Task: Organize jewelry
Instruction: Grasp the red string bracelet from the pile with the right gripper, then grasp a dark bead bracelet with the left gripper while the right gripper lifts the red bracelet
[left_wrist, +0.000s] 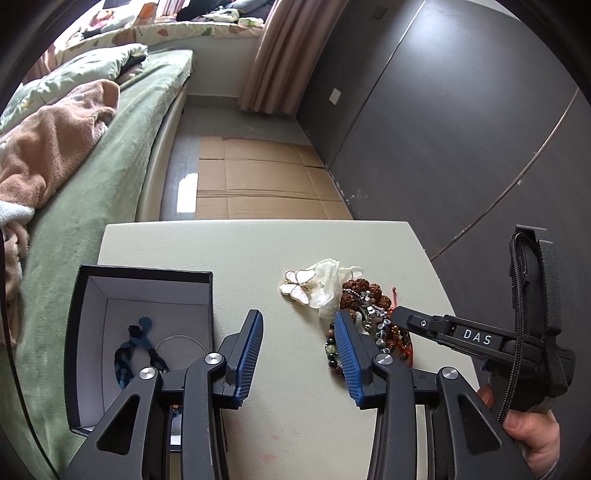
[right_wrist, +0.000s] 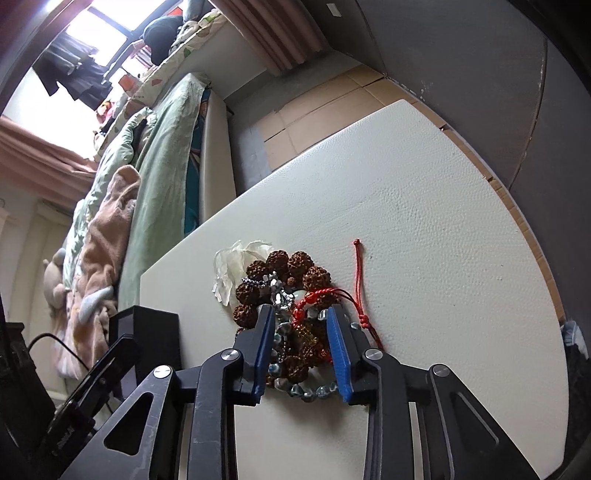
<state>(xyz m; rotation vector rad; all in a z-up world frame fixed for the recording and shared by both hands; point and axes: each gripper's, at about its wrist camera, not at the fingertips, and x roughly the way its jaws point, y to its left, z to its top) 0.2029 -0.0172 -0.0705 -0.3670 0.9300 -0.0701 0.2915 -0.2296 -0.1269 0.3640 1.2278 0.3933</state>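
1. A tangled heap of jewelry — knobbly brown seed beads, glassy blue-grey beads, a silver chain and a knotted red cord bracelet — lay at centre frame in the right wrist view, on a cream leather-textured tabletop.
2. The right gripper straddled the heap, its blue pads half-closed around the red cord and beads; whether they pinched anything could not be told.
3. The left gripper stood spread over bare tabletop, empty.
4. At lower left of the left wrist view sat an open black box holding a blue braided band and a thin wire ring.
5. A white butterfly brooch lay beside the heap.
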